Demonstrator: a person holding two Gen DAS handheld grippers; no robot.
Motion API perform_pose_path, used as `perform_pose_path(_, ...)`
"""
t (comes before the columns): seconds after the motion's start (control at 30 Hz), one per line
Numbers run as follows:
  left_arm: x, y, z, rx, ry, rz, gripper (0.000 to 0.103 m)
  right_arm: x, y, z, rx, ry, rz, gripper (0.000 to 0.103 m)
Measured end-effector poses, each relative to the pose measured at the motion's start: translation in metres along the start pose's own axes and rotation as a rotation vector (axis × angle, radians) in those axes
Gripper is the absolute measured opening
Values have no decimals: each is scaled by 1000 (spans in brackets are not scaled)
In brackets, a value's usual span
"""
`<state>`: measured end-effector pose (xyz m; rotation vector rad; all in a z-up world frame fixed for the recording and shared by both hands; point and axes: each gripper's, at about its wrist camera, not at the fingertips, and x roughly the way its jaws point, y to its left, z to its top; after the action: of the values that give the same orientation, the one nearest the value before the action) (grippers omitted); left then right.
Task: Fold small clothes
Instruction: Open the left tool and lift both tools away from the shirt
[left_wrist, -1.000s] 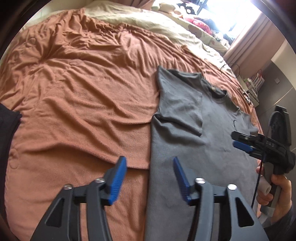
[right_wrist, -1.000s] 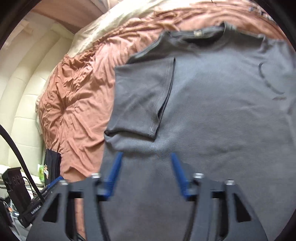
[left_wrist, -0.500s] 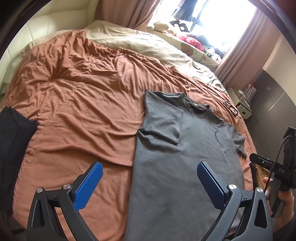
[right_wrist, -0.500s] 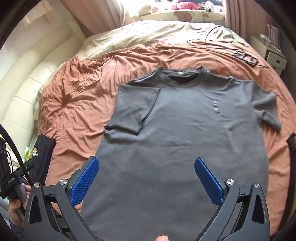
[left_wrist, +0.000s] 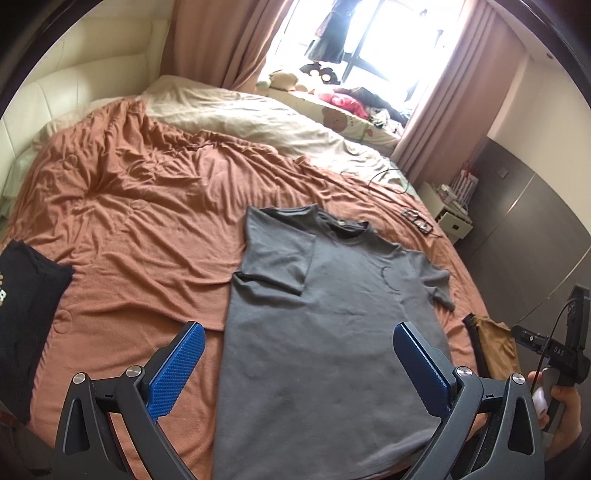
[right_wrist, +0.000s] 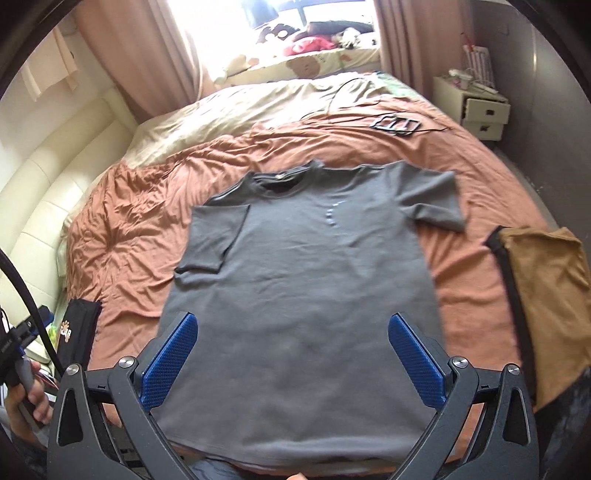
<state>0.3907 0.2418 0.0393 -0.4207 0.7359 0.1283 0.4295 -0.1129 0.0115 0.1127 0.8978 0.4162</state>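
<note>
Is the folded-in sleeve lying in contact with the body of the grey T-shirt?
Touching. In the right wrist view the folded sleeve lies flat on the grey T-shirt, its cuff edge pressed against the chest with no gap; the left wrist view agrees.

A home bedroom, plainly lived in. Wide bed under a rumpled rust-brown blanket (left_wrist: 147, 221), with a cream duvet (left_wrist: 251, 118) bunched toward 12 o'clock. Padded cream headboard (right_wrist: 48, 206) curving round at 9 o'clock in the right wrist view. Pink-brown curtains (left_wrist: 221, 40) framing a bright window (left_wrist: 373, 33) at 12 o'clock, soft toys (left_wrist: 282, 79) and loose clothes heaped on the sill. Small white bedside drawer unit (right_wrist: 484, 110) at 2 o'clock, beside a dark grey wardrobe front (left_wrist: 532, 236). Folded garments lying at the bed's edges: black (left_wrist: 22, 310) at 9 o'clock, tan (right_wrist: 546, 295) at 3 o'clock.
</note>
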Motion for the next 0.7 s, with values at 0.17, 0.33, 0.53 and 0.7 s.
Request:
perform_pose_path(0.17,-10,-26,-4,30,-11,-26,102,-33,-26,-20,25,-32,-37,103)
perform_pose_path(0.33,-9,-53,-8,48,-15,-47,102,-52,-48,-32,46,-45,-80,103)
perform_pose_path(0.53,-2,-88,-10,69,-5,-75,102,-66,-68,-37,67,-90,-158,103)
perform_pose_path(0.7,0,-123,-10,128,1,-97,102,-79,-79,-38,110,-111,-167,103)
